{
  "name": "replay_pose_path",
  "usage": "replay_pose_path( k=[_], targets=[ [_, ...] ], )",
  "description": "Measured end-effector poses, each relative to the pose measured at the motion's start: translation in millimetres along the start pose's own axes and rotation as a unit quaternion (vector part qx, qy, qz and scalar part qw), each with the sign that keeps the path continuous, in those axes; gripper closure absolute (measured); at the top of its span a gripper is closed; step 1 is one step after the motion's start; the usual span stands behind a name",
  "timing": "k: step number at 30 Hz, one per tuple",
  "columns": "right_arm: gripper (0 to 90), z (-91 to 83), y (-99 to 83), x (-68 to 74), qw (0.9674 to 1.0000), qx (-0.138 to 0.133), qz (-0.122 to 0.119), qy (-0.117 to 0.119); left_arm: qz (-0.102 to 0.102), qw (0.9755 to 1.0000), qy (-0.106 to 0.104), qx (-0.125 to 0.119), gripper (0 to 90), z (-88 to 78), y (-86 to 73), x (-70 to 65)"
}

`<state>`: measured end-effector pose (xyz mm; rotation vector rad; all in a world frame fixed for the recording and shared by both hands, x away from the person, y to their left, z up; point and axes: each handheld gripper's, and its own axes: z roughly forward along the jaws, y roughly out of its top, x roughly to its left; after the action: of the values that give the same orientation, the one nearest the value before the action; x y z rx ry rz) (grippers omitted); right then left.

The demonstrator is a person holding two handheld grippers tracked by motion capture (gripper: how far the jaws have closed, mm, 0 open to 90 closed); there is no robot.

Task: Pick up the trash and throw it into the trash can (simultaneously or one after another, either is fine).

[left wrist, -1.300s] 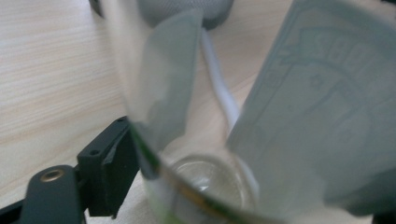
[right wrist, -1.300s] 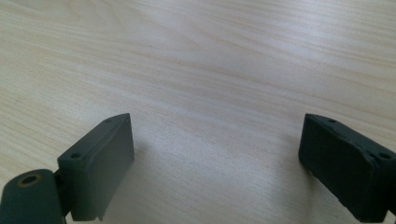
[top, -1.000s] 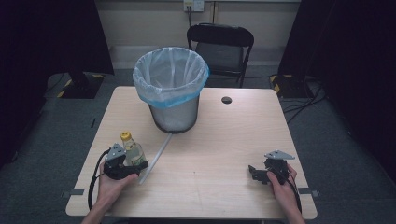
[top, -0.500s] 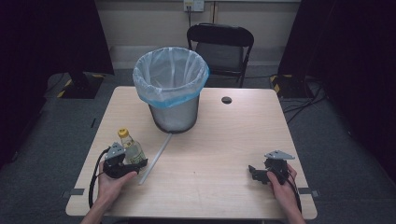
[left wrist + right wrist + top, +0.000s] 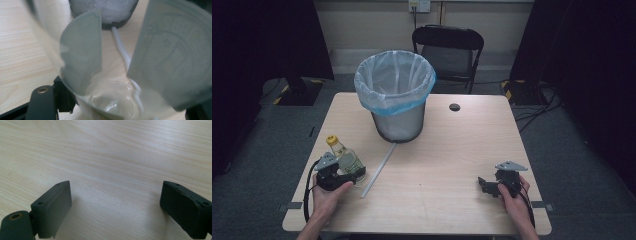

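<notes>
high view: left gripper (image 5: 343, 174) jaws pinching bottle (image 5: 346, 159), near-left of bin (image 5: 395, 95); drop not yet done. right gripper (image 5: 492, 185) jaws spread, idle.

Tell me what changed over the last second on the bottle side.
The left gripper closed a little further around the clear bottle, which tilted slightly toward the table's left edge. The right gripper, bin and white straw stayed put.
</notes>
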<state>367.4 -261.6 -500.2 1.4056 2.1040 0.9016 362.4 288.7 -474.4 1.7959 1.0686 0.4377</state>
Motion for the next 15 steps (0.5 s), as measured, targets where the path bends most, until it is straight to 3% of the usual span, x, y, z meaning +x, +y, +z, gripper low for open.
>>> replay_pose_path(
  k=[15],
  targets=[
    [9.4, 0.0, 0.0, 0.0, 1.0000, 0.000, 0.000, 0.000, 0.002, 0.9994, -0.022, -0.027, 28.4, -9.3, 15.0, -8.2]
  ],
)
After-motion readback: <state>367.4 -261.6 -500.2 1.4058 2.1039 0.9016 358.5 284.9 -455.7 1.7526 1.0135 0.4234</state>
